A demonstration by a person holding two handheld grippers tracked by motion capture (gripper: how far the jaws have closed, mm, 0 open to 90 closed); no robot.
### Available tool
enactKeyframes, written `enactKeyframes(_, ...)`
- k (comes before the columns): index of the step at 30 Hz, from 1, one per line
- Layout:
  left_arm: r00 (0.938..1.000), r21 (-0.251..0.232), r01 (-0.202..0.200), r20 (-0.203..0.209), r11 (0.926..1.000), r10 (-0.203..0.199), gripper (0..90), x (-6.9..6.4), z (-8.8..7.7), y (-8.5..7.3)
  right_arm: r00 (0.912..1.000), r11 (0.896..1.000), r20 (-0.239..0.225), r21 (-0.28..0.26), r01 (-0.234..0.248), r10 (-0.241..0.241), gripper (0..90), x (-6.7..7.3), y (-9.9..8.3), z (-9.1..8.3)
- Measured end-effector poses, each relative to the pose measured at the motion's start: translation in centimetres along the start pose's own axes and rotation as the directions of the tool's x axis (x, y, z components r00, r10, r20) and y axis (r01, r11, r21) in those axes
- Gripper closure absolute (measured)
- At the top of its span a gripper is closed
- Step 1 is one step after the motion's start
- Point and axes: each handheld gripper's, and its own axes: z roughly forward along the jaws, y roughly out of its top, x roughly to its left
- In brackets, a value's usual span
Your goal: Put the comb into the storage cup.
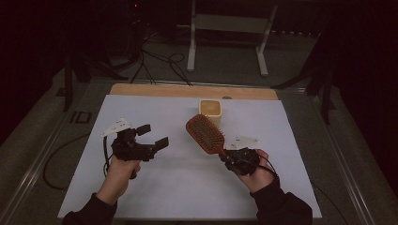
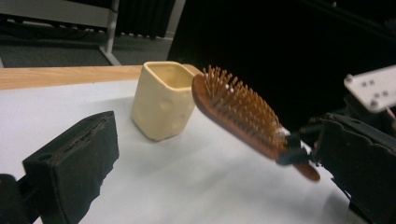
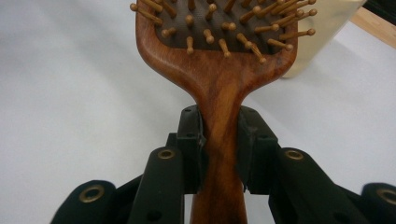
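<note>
White sheet covers most of the table, with a wood strip showing along the far edge; beyond it are dark floor, cables and a pale metal frame.

Right gripper at 4 o'clock of the sheet centre: jaws clamped on the neck of the wooden hairbrush, pads pressing both sides of the handle in the right gripper view. Brush head points to 11 o'clock from that gripper, held off the sheet, bristles facing up and toward the camera.

Left gripper at 9 o'clock of the brush, well apart from it. Jaws spread wide with nothing between them; one black jaw pad shows low in the left gripper view.

Cream square cup stands upright at 12 o'clock of the brush head, mouth open upward. In the high view the brush head's far end overlaps the cup's lower left corner; in the left gripper view the brush head sits just beside the cup at rim height. Can't tell whether they touch.

Sheet between the two grippers is bare. Small dark box sits off the sheet at 9 o'clock, out of the way.
</note>
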Motion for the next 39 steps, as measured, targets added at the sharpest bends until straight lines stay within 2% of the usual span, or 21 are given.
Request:
enactKeyframes(3, 0.9989, -0.005, 0.037, 0.028, 0.9993, -0.037, 0.0, 0.1, 1.1, 0.0, 1.0000, 1.000, -0.001, -0.003, 0.002, -0.002, 72.9, 0.1, 0.0, 0.0)
enactKeyframes(8, 0.9949, 0.014, 0.091, 0.041, 0.9957, -0.092, 0.0, 0.4, 3.0, -0.2, 1.0000, 1.000, 0.003, -0.007, 0.005, -0.005, 72.9, 0.2, 0.1, -0.2)
enactKeyframes(10, 0.9912, 0.006, 0.124, 0.047, 0.9923, -0.124, 0.0, 0.5, 3.6, -0.3, 1.0000, 1.000, 0.001, -0.007, 0.004, -0.004, 72.9, 0.2, 0.1, -0.2)
enactKeyframes(12, 0.9883, -0.003, 0.151, 0.022, 0.9885, -0.151, 0.0, 0.5, 4.2, -0.4, 1.0000, 1.000, 0.003, -0.008, 0.003, -0.003, 72.9, 0.2, 0.1, -0.2)
enactKeyframes(14, 0.9834, 0.000, 0.174, 0.052, 0.9848, -0.173, 0.0, 0.6, 4.8, -0.4, 1.0000, 1.000, 0.001, -0.009, 0.007, -0.007, 72.9, 0.3, 0.1, -0.2)
enactKeyframes(15, 0.9834, 0.000, 0.174, 0.052, 0.9848, -0.173, 0.0, 0.6, 4.8, -0.4, 1.0000, 1.000, 0.001, -0.009, 0.007, -0.007, 72.9, 0.3, 0.1, -0.2)
enactKeyframes(17, 0.9720, 0.016, 0.216, 0.091, 0.9762, -0.217, 0.0, 0.6, 5.8, -0.6, 0.9999, 1.000, -0.001, -0.007, 0.012, -0.012, 72.9, 0.4, 0.1, -0.2)
enactKeyframes(22, 0.9499, 0.051, 0.278, 0.135, 0.9593, -0.282, 0.0, 0.4, 7.3, -0.9, 0.9998, 1.000, 0.000, -0.009, 0.018, -0.018, 72.9, 0.6, 0.2, -0.3)
enactKeyframes(24, 0.9466, 0.068, 0.290, 0.126, 0.9545, -0.297, 0.0, 0.2, 7.8, -1.0, 0.9998, 1.000, 0.000, -0.016, 0.018, -0.018, 72.9, 0.7, 0.3, -0.4)
enactKeyframes(29, 0.9159, 0.094, 0.370, 0.129, 0.9241, -0.380, 0.0, 0.2, 8.9, -1.4, 0.9997, 0.999, 0.001, -0.022, 0.024, -0.024, 72.9, 0.8, 0.3, -0.5)
enactKeyframes(32, 0.8892, 0.087, 0.426, 0.143, 0.9005, -0.435, 0.0, 0.4, 9.5, -1.9, 0.9996, 0.999, 0.000, -0.025, 0.027, -0.027, 72.8, 1.0, 0.4, -0.5)
enactKeyframes(34, 0.8689, 0.077, 0.464, 0.153, 0.8823, -0.471, 0.4, 0.6, 9.8, -2.1, 0.9996, 0.999, -0.005, -0.026, 0.027, -0.027, 72.8, 1.1, 0.4, -0.5)
enactKeyframes(36, 0.8621, 0.076, 0.476, 0.156, 0.8759, -0.482, 1.9, 0.8, 10.0, -2.2, 0.9995, 0.999, -0.004, -0.030, 0.031, -0.031, 72.8, 1.2, 0.4, -0.6)
enactKeyframes(37, 0.8545, 0.073, 0.488, 0.162, 0.8696, -0.493, 3.0, 0.8, 10.0, -2.3, 0.9995, 0.999, -0.007, -0.031, 0.030, -0.030, 72.8, 1.2, 0.4, -0.6)
enactKeyframes(39, 0.8498, 0.063, 0.498, 0.162, 0.8647, -0.502, 5.3, 0.9, 10.1, -2.3, 0.9994, 0.999, -0.004, -0.031, 0.034, -0.034, 72.8, 1.3, 0.4, -0.6)
